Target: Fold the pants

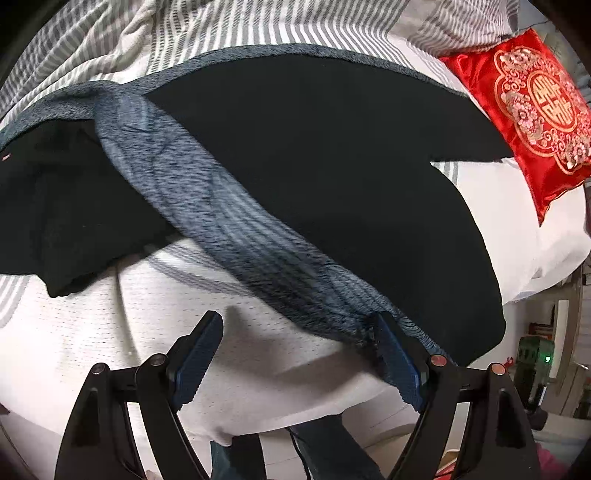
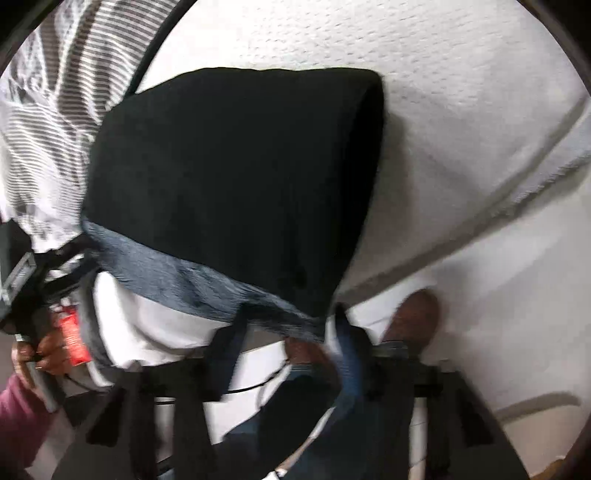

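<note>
The black pants (image 1: 314, 155) with a blue-grey fleecy lining lie across the white bed. A turned-out strip of lining (image 1: 221, 218) runs diagonally toward my left gripper (image 1: 295, 325), which is open; its right finger (image 1: 397, 354) touches the strip's end, nothing sits between the jaws. In the blurred right wrist view the pants (image 2: 240, 166) hang over the bed edge, lined hem (image 2: 199, 284) nearest. My right gripper (image 2: 288, 325) is open just below that hem, its fingers (image 2: 229, 350) apart and around nothing.
A red embroidered cushion (image 1: 532, 107) lies at the far right of the bed. A grey-striped duvet (image 1: 184, 33) is bunched behind the pants. The bed's front edge (image 1: 280, 413) is right below my left gripper. The person's shoe (image 2: 413, 317) and floor show below.
</note>
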The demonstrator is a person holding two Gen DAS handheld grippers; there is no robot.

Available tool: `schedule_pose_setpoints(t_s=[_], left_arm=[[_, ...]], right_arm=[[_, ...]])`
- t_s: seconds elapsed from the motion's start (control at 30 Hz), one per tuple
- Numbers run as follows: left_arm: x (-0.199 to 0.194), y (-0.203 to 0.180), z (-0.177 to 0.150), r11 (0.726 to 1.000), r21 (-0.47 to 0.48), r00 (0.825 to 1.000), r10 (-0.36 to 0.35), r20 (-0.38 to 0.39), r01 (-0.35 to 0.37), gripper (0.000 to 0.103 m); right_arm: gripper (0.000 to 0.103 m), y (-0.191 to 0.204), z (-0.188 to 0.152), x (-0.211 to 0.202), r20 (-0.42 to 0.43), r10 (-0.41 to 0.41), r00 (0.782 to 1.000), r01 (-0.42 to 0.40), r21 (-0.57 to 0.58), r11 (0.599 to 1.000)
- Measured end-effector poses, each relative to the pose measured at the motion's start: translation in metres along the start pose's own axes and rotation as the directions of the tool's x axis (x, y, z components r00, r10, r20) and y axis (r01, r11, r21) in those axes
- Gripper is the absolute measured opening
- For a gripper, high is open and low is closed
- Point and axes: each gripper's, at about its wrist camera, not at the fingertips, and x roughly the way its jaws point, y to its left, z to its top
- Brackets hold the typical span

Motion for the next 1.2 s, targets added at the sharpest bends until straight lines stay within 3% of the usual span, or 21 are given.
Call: schedule_pose_setpoints(t_s=[0.07,0.1,0.13,0.17,0.23,0.3,0.47,0.67,0.97,1.2], left_arm=[[0.004,-0.009,0.001,1.000,0.001,1.000,-0.007,-0.010,0.007,0.085],[0.005,-0.012,0.001,1.000,-0.001,1.000,-0.009,-0.008,0.009,0.078],[0.006,-0.016,0.002,1.000,-0.003,1.000,-0.018,-0.010,0.018,0.063],[0.007,-0.019,0.004,0.999,-0.010,0.999,-0.037,-0.021,0.036,0.055],[0.007,-0.023,0.006,0.998,-0.034,0.999,-0.048,-0.017,0.048,0.050],[0.003,-0.025,0.009,0.997,-0.057,0.998,-0.056,-0.004,0.056,0.037],[-0.020,-0.028,0.016,0.991,-0.101,0.996,-0.082,0.046,0.086,0.037],[-0.041,-0.034,0.039,0.991,-0.084,0.991,-0.097,0.094,0.105,0.037],[-0.071,-0.046,0.114,0.989,-0.030,0.974,-0.140,0.176,0.147,0.037],[-0.066,-0.047,0.171,0.988,-0.006,0.975,-0.152,0.162,0.155,0.037]], right_arm=[[0.003,0.001,0.000,0.001,-0.030,0.067,0.997,-0.066,0.029,0.997],[0.003,0.002,0.000,-0.002,-0.030,0.093,0.995,-0.092,0.044,0.995],[0.003,0.003,-0.001,-0.006,-0.026,0.119,0.993,-0.118,0.053,0.992],[0.003,0.005,-0.002,-0.012,-0.020,0.158,0.987,-0.157,0.062,0.986],[0.003,0.013,0.000,-0.025,-0.008,0.200,0.980,-0.199,0.068,0.978],[0.003,0.021,0.007,-0.041,0.011,0.246,0.969,-0.247,0.068,0.967],[0.003,0.038,0.037,-0.077,0.049,0.306,0.951,-0.308,0.028,0.951],[0.003,0.057,0.071,-0.096,0.071,0.304,0.950,-0.304,-0.017,0.953],[0.003,0.087,0.142,-0.128,0.148,0.319,0.936,-0.315,-0.045,0.948],[0.003,0.117,0.213,-0.158,0.234,0.290,0.928,-0.279,-0.080,0.957]])
